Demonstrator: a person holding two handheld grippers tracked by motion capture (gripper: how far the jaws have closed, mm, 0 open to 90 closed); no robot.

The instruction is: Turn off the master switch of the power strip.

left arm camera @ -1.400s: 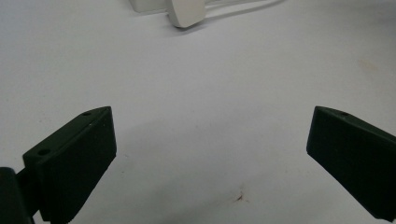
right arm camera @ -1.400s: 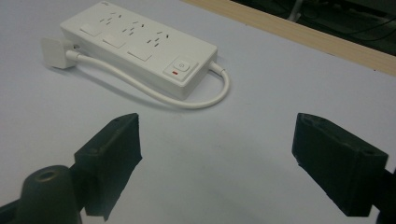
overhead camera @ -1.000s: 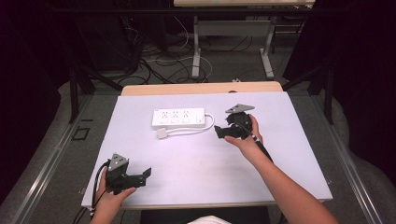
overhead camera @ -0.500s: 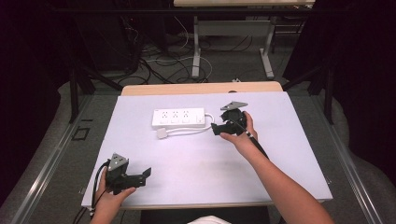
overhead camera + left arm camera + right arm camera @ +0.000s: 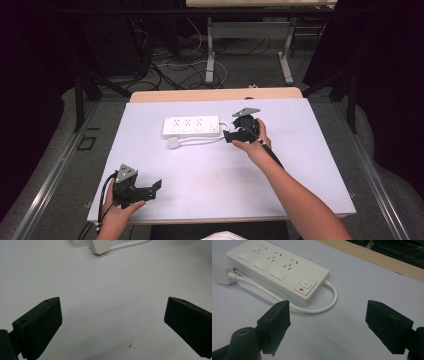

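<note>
A: Resting near the table's (image 5: 310, 150) front left corner, the left gripper (image 5: 156, 186) lies in the person's left hand (image 5: 116, 212); its jaws stand wide apart with bare table surface between them, holding nothing.

B: To its right, near the middle of the far half of the table, lies the white power strip (image 5: 191, 125), flat, its sockets facing up. Its white plug (image 5: 173, 143) rests just in front of the strip's left end, and the white cord (image 5: 200, 140) runs along the front edge and loops into the right end.

A: In the right gripper view the strip's power button (image 5: 305, 285) sits at the end nearest the jaws.

B: Farthest right, the right gripper (image 5: 226, 136) is held in the right hand (image 5: 254, 145) just beside the strip's right end. Its jaws have just been closing a little yet remain well open, with nothing between them; the cord loop lies just ahead.
</note>
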